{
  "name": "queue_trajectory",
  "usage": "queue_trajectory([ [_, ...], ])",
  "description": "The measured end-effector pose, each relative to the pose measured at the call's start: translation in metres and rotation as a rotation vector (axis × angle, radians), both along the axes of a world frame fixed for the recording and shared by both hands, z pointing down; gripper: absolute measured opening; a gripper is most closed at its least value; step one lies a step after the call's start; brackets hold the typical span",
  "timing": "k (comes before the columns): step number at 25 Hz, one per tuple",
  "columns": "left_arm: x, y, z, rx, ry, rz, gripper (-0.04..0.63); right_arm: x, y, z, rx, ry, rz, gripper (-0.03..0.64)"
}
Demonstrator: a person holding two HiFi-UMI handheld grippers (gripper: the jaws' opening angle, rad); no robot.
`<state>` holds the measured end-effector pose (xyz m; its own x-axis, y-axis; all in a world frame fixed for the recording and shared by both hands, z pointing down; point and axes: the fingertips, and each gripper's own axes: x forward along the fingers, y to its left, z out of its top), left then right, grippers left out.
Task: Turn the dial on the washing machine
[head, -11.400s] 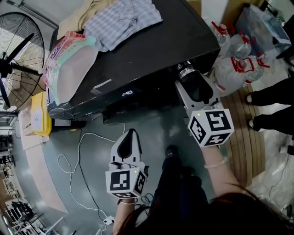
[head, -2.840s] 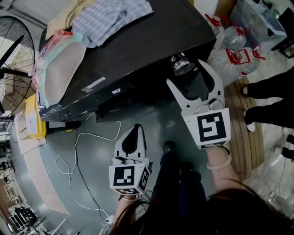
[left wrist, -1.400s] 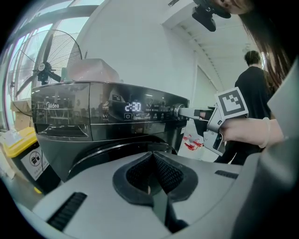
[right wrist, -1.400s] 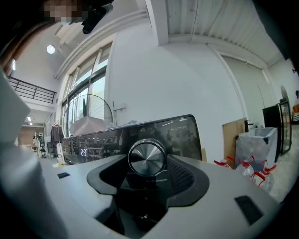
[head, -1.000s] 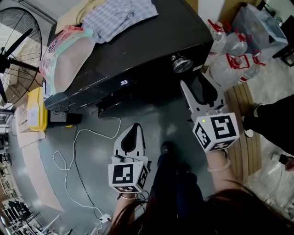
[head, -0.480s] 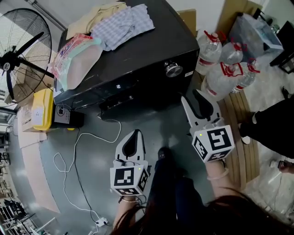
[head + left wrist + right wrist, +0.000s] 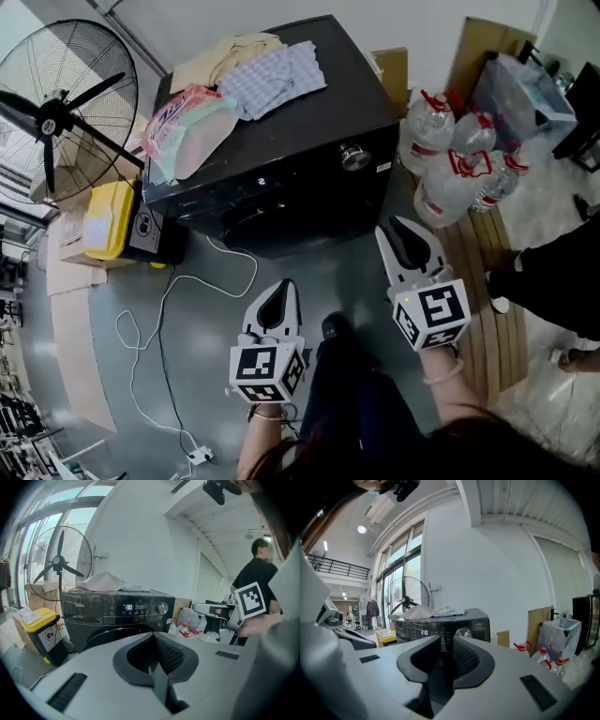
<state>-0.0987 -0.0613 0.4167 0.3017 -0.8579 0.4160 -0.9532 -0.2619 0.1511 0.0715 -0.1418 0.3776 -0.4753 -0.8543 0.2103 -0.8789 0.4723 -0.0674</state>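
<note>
- Far out to the left of the left gripper (image 7: 278, 291) stand a big floor fan (image 7: 52, 112) and a yellow bin (image 7: 108, 220). A white cable (image 7: 164, 309) snakes over the floor just left of that gripper.
- Left gripper now: its jaws are pressed together with nothing in them. It points at the washing machine (image 7: 300, 178) from well back.
- Up on top of the machine, beyond both grippers, lie a plastic bag (image 7: 187, 127) and some folded clothes (image 7: 277, 75).
- And there's the dial (image 7: 354, 157), at the right end of the front panel. It sits ahead of the right gripper (image 7: 403, 230) and a touch to its left, well apart, with neither gripper touching it.
- Right gripper: its jaws have just been closing and now leave a narrow gap. Nothing is between them.
- To the right of that gripper a cluster of water bottles (image 7: 450, 164) sits on the floor. A person in dark clothes (image 7: 553, 272) stands further right, at the edge.
</note>
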Motion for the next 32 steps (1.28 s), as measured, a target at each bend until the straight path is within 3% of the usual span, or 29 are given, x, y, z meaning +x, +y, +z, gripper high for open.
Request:
queue_trajectory([
  [15, -0.001, 0.063, -0.062, -0.010, 0.007, -0.059, 0.017, -0.006, 0.067, -0.049, 0.000, 0.026, -0.074, 0.061],
  [32, -0.016, 0.120, -0.130, 0.055, 0.017, -0.020, 0.017, -0.018, 0.145, -0.122, 0.066, 0.052, -0.007, 0.032],
])
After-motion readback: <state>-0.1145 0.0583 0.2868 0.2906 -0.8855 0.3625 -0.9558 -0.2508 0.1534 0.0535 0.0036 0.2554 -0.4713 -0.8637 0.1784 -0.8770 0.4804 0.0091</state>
